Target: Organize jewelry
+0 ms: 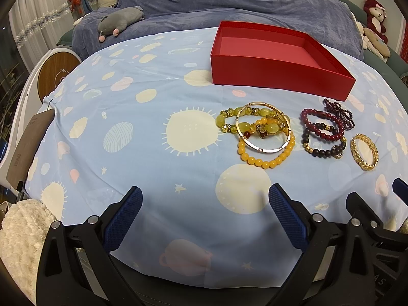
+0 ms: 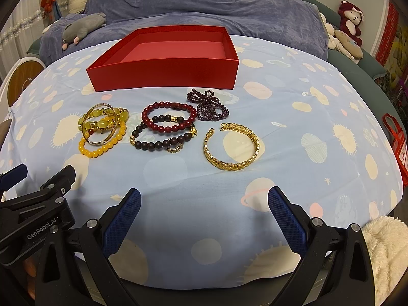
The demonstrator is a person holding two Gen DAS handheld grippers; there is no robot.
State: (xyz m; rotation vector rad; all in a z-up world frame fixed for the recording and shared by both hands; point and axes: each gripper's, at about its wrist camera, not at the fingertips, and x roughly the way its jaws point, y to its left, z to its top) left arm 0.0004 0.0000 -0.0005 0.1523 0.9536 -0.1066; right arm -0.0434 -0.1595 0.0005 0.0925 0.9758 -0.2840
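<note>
Both grippers sit lowest in their views, nearest the lens, and both stand with their blue-padded jaws spread wide and nothing between them: the left gripper (image 1: 205,216) over bare cloth at the near edge, the right gripper (image 2: 204,216) just beside it, likewise over bare cloth

Largest in the scene is the printed blue cloth (image 2: 293,132) that covers the work surface. On its far part rests the red box (image 2: 163,68), lidless and with nothing inside

Between the box and the grippers lies the jewelry, all of it on the cloth and none in the box. To the left is a heap of yellow pieces: a yellow bead bracelet (image 2: 103,146), a chunky green-yellow bead bracelet (image 2: 102,119) and a thin gold bangle (image 2: 102,125) lying across them. In the middle a red bead bracelet (image 2: 168,119) overlaps a dark bead bracelet (image 2: 159,140). Just behind these lies a bunched purple bead strand (image 2: 207,107). To the right, apart from the rest, lies an open gold cuff (image 2: 232,148)

By my reading the task stands at its very start, with no piece moved. The gold cuff looks the easiest first pick for the right gripper, since it lies alone. Next comes a reach forward, a closing across one side of its band, then a lift over the box's near wall. The overlapped pieces will likely need care so that one does not drag its neighbour
</note>
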